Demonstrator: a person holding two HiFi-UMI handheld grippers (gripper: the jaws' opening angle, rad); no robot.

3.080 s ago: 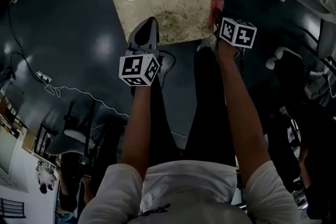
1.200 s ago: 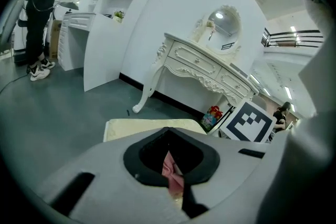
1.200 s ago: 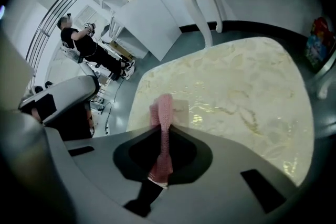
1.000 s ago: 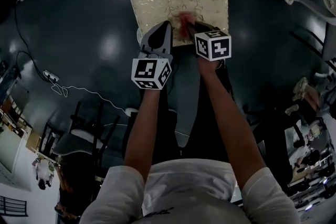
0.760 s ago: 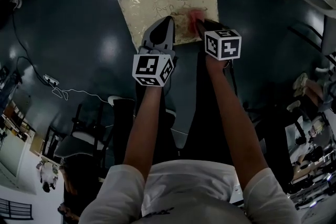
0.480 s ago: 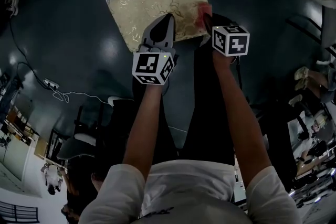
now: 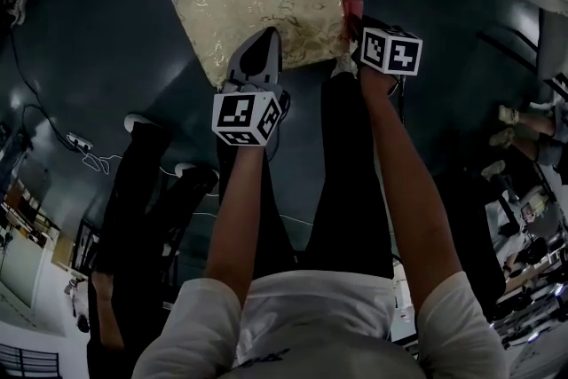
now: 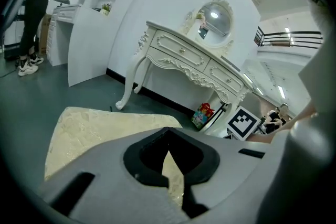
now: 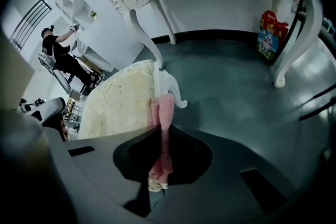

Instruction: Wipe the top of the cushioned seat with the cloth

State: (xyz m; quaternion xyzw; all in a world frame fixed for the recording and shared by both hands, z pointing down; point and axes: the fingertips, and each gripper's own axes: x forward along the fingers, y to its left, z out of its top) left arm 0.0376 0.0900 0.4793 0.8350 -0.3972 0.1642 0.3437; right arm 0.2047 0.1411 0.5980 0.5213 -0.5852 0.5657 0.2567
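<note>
Our right gripper [image 9: 159, 132] pinches the pink cloth [image 9: 164, 107] tight at the right edge of the seat [image 7: 257, 0]. Our left gripper [image 7: 255, 58] is closed on nothing over the near edge. We think the cloth is light and floppy, so a bunched fold is best to hold.

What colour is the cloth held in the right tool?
Pink; the cloth shows best in the right gripper view.
</note>
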